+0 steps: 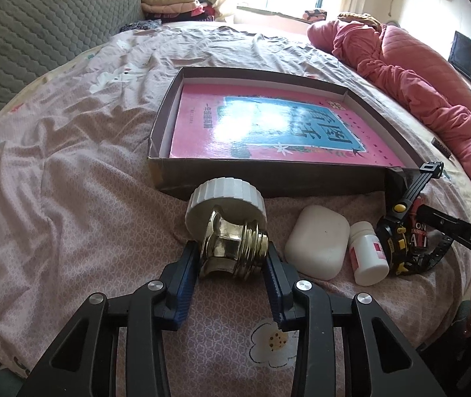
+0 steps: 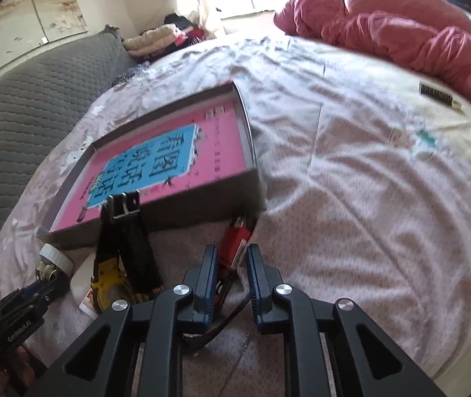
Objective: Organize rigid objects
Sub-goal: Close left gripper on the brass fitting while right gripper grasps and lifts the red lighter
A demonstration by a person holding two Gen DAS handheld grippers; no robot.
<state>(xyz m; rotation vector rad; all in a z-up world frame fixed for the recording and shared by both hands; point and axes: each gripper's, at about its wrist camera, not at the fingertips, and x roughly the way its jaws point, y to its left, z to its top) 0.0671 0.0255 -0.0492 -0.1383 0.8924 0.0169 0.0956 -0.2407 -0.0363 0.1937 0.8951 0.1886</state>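
Nearest, the left gripper (image 1: 232,258) is clamped on a brass valve fitting (image 1: 232,248) with a white ribbed knob (image 1: 225,198), lying on the flowered bedsheet (image 1: 70,165). It points steeply down. The right gripper (image 2: 232,261) also tilts down, its blue pads squeezing a red lighter (image 2: 233,241) beside a black-and-yellow watch (image 2: 113,274). Beyond stands the shallow cardboard box (image 1: 268,178), holding a pink book (image 1: 268,125).

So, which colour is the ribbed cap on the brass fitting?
White ribbed cap on the brass fitting; clearest in the left wrist view.
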